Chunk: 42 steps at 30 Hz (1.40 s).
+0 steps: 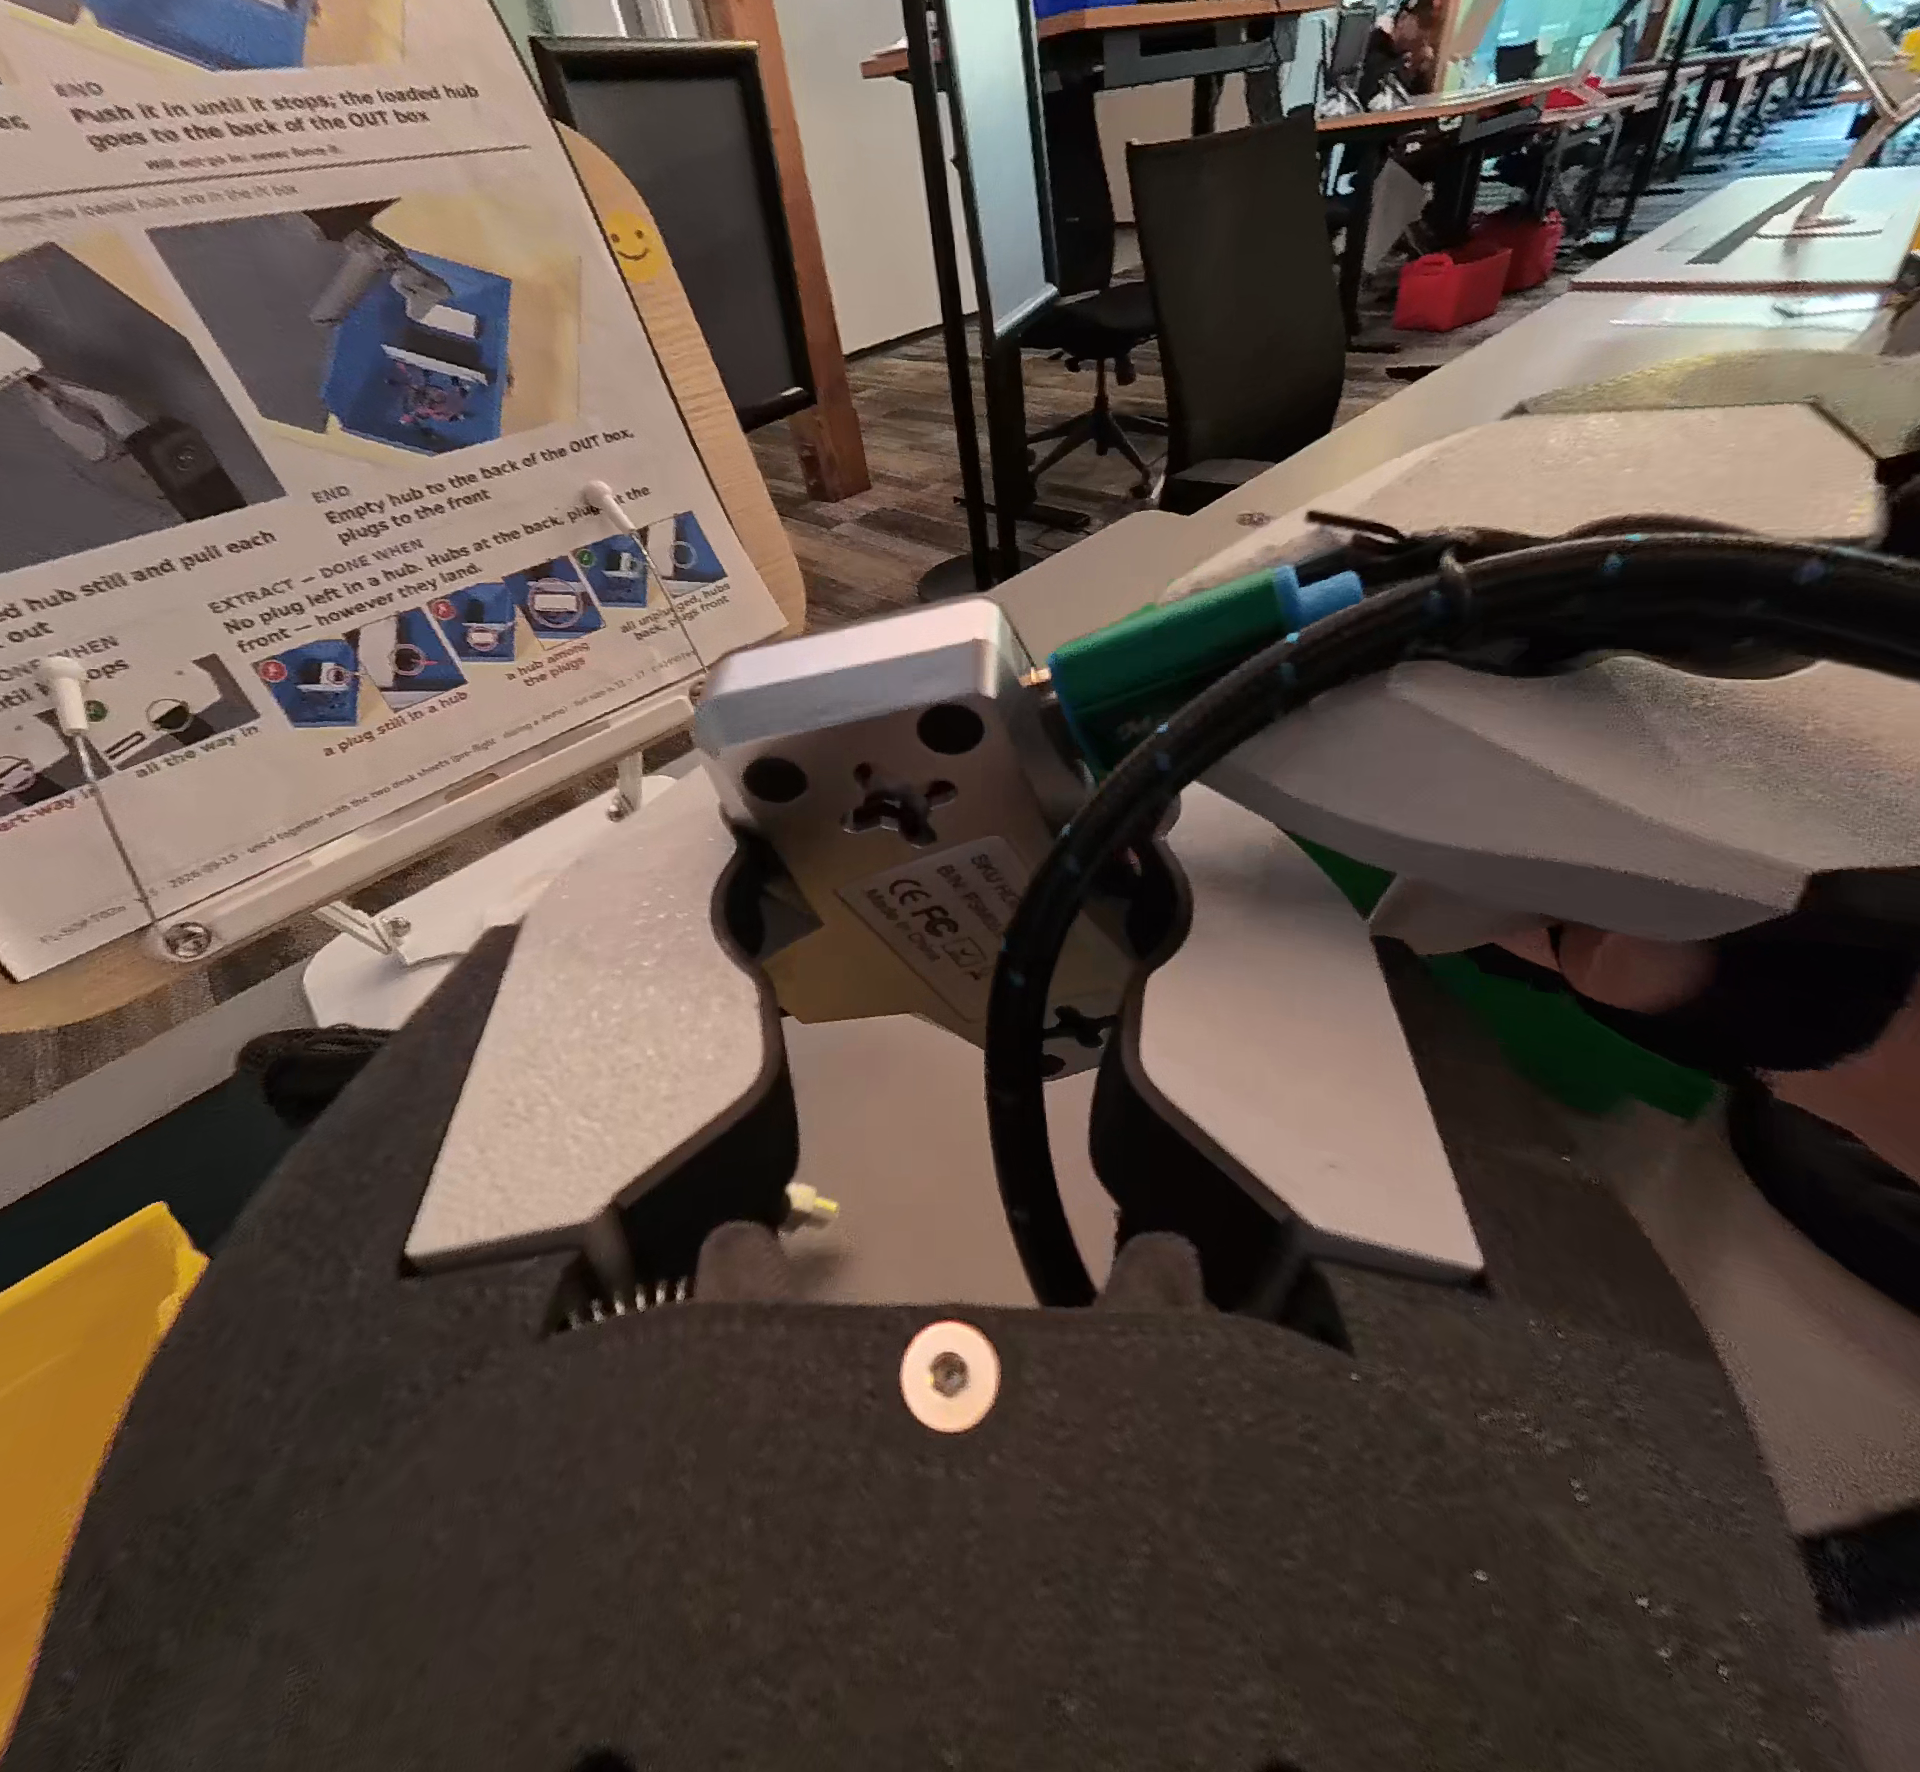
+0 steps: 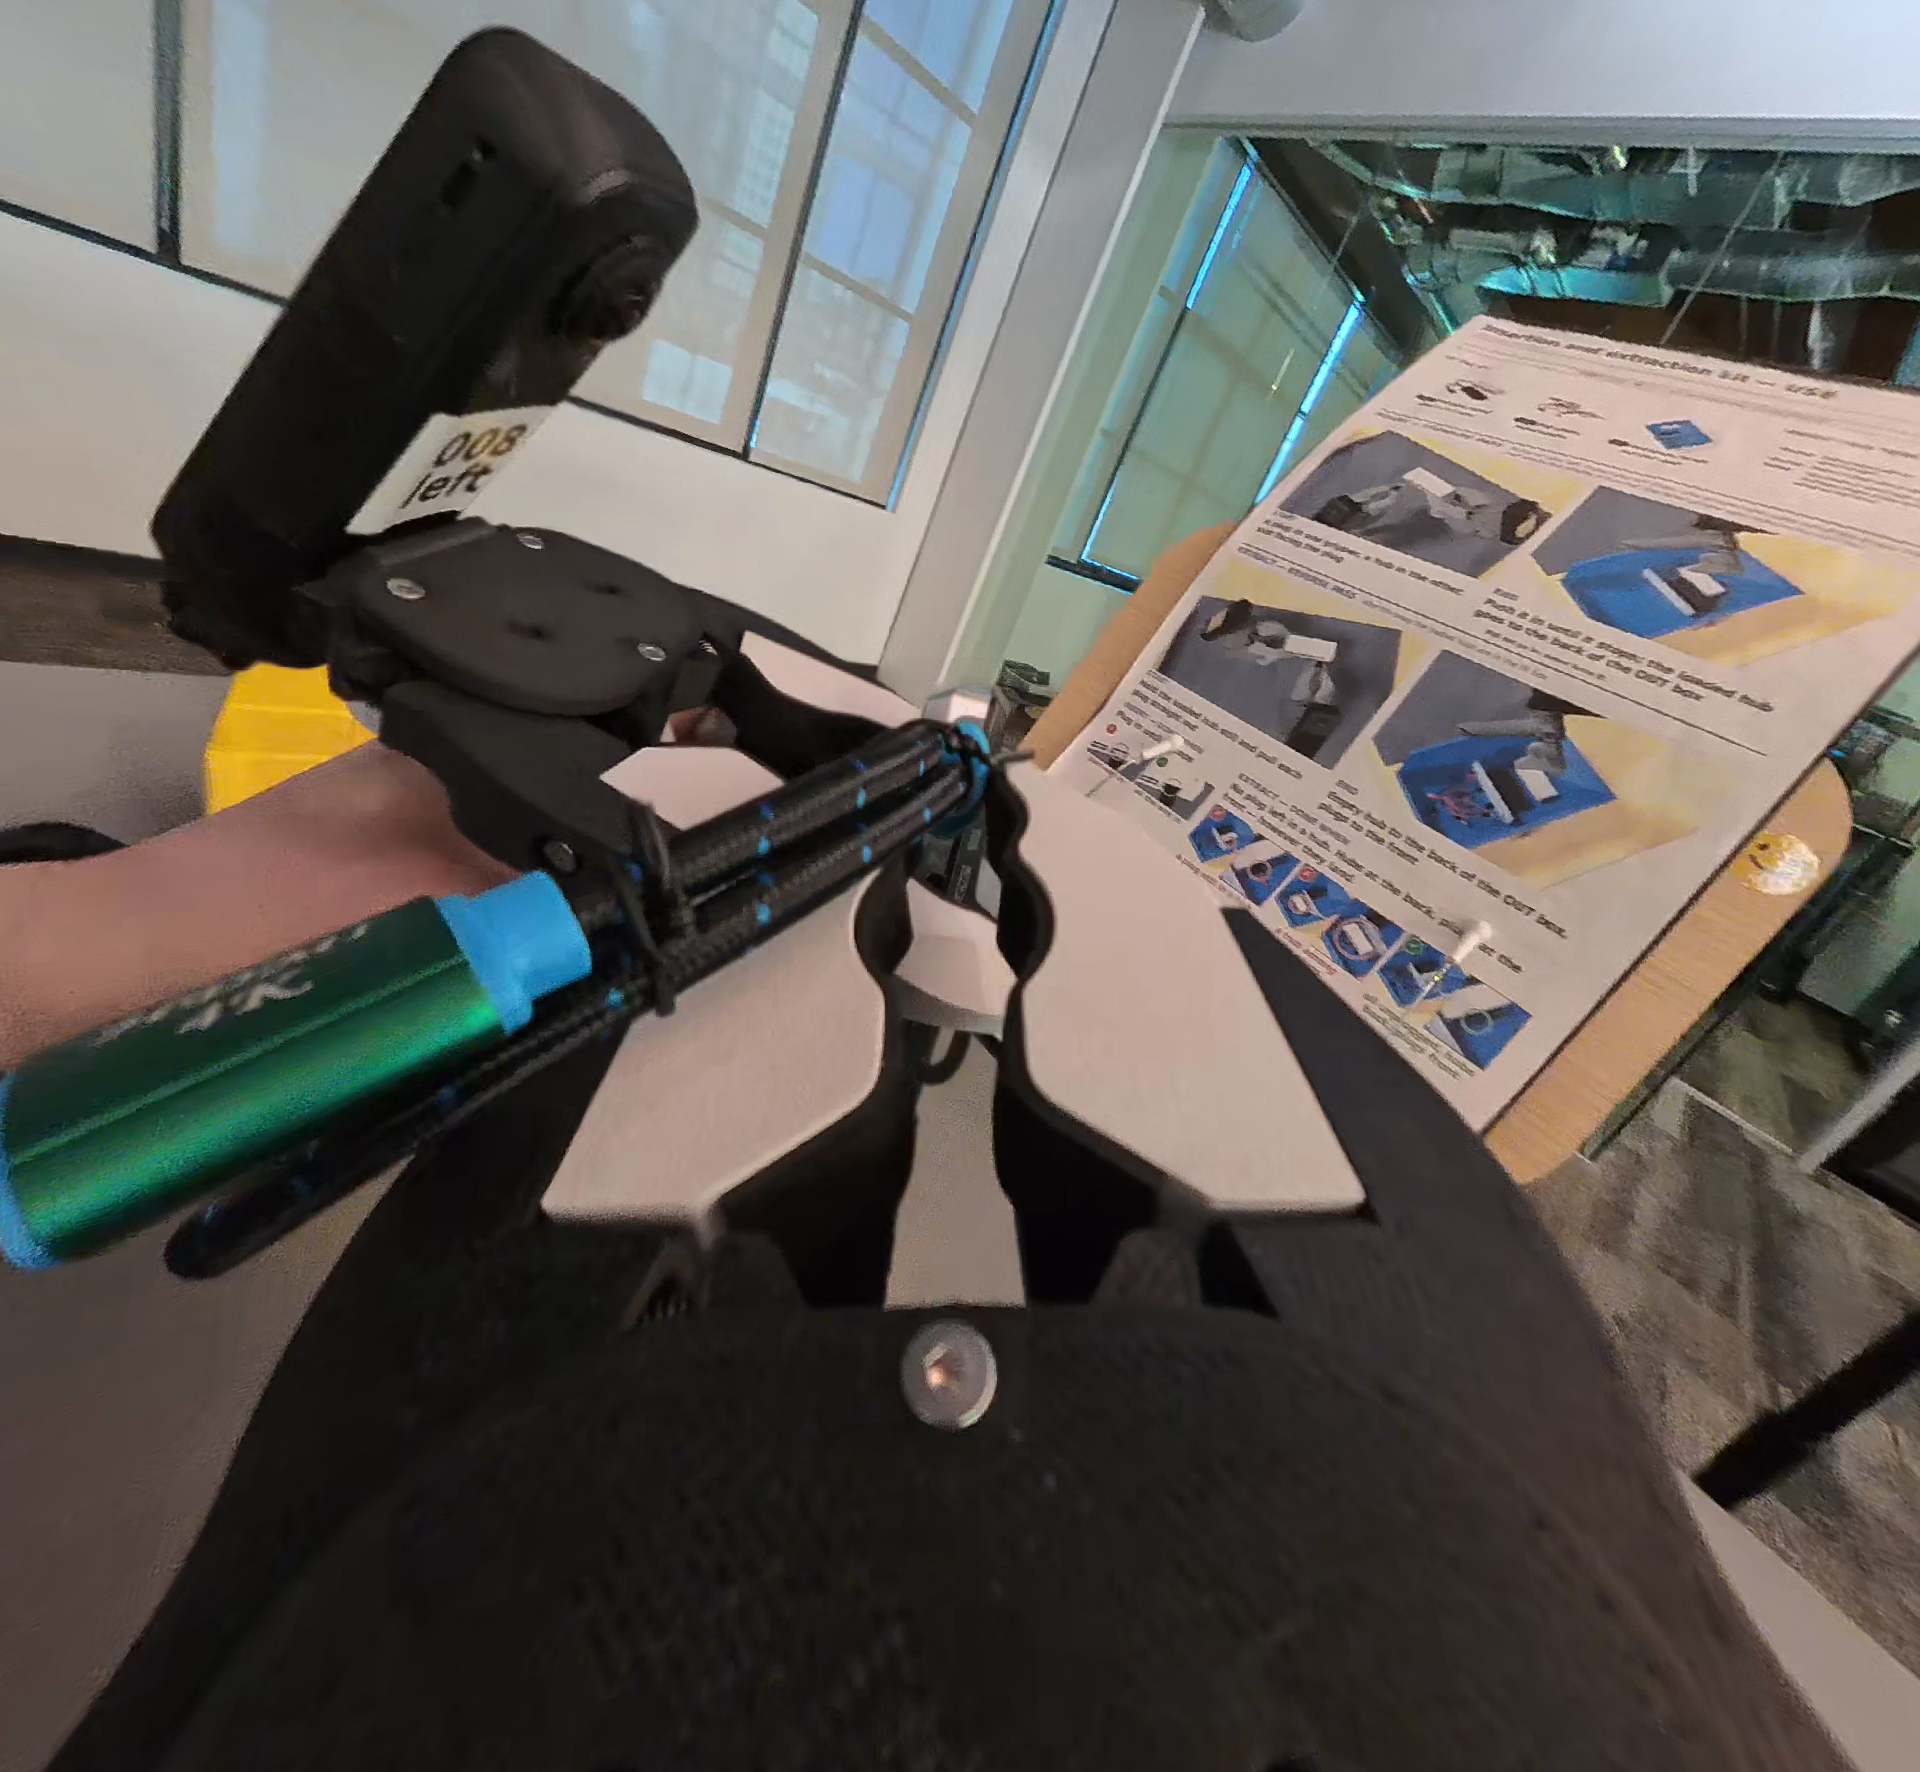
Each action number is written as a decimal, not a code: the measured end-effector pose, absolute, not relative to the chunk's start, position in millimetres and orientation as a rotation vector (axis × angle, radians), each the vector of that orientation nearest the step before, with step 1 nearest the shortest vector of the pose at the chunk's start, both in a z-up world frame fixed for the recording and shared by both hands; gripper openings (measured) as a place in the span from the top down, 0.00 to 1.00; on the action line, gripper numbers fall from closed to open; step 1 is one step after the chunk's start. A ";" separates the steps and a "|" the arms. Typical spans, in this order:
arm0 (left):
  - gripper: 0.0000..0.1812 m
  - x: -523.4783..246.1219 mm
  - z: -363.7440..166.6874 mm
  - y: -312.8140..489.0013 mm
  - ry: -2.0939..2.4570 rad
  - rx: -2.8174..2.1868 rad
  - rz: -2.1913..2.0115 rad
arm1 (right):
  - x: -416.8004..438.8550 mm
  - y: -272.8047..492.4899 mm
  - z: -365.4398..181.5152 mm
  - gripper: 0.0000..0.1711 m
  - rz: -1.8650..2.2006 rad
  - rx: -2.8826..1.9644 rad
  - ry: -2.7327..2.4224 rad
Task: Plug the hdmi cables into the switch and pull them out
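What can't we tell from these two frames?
- Left wrist view: switch ports face away; only its underside shows in the left claw.
- Left wrist view: how far the green plug is seated; the right claw and black cable cover the joint.
- Right wrist view: switch mostly hidden behind cable and right claw.

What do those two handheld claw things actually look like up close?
Each gripper, left and right, has two broad fingers with pale grey faces, black wavy-edged tips, and a black textured body with a silver screw. The left one carries a black camera with a white label.
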<state>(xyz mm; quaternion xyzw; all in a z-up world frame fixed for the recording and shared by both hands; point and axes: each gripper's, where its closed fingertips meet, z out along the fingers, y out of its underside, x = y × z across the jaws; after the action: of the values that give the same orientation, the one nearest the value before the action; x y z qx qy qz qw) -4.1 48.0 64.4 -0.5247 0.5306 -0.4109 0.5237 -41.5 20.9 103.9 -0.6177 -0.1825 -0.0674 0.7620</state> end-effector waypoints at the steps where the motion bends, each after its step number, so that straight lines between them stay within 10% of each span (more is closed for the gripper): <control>1: 0.62 -4.3 65.0 48.7 1.256 -1.260 -0.983 | -41.8 21.2 104.0 0.94 -0.145 -1.349 -0.382; 42: 0.63 2.3 68.2 62.3 1.280 -1.173 -0.898 | -38.2 25.4 94.5 0.94 -0.216 -1.286 -0.301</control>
<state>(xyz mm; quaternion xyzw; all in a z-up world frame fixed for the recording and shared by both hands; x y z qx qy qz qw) 2.3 62.3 68.2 -0.4976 0.5428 -0.3808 0.5593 -38.2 25.4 94.5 -0.5961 -0.1394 -0.1001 0.7844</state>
